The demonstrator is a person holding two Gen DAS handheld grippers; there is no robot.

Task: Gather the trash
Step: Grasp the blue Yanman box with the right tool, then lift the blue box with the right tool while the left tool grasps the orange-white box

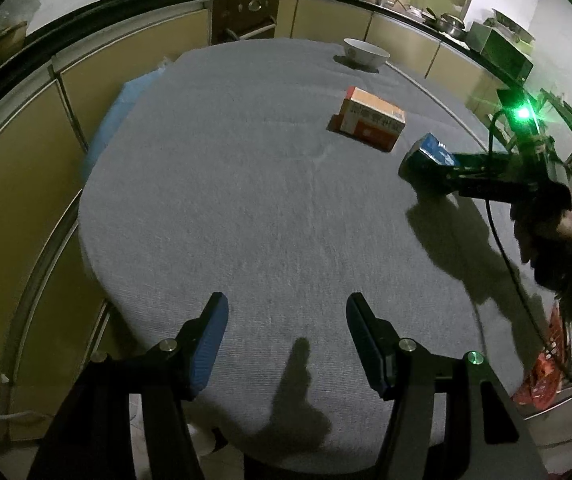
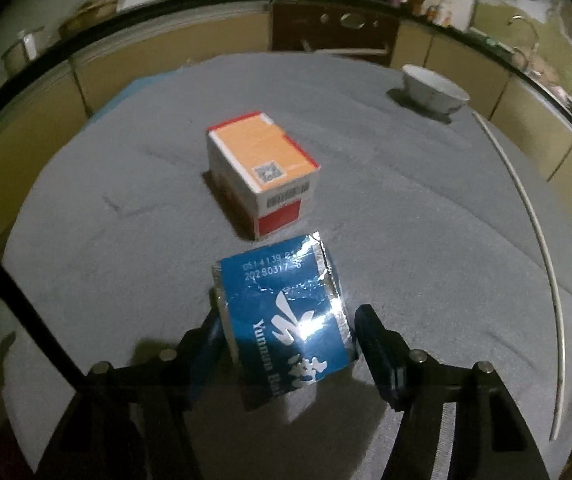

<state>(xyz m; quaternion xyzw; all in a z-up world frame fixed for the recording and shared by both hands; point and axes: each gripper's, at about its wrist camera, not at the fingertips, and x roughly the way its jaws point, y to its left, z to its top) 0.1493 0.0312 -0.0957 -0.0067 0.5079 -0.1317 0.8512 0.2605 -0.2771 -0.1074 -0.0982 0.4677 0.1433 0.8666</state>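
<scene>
Right gripper (image 2: 286,336): its two fingers flank a crumpled blue packet (image 2: 286,320) with white lettering and silver foil edges. The left finger lies against the packet's side; a narrow gap shows between the right finger and the packet's foil edge, so the gripper stands open around the packet rather than clamped on it. Whether the packet rests on the counter (image 2: 426,240) or is lifted slightly off it cannot be told.

Just beyond the packet, nearly touching its far edge, an orange and white box (image 2: 261,176) with a red end panel, a barcode and a square code lies on the grey cloth covering the counter. Farther off, toward the far right edge of the counter, stands a white bowl (image 2: 432,90).

Left gripper (image 1: 286,320): its blue-padded fingers are spread apart with nothing between them, above a bare stretch of the grey cloth near the counter's front edge. From this view the right gripper (image 1: 438,172) enters at the right side, held by a hand (image 1: 546,224), with the blue packet (image 1: 432,150) at its tip; the orange box (image 1: 370,118) lies just beside it and the bowl (image 1: 366,53) beyond.

Background: yellow cabinets (image 1: 25,200) surround the counter.
</scene>
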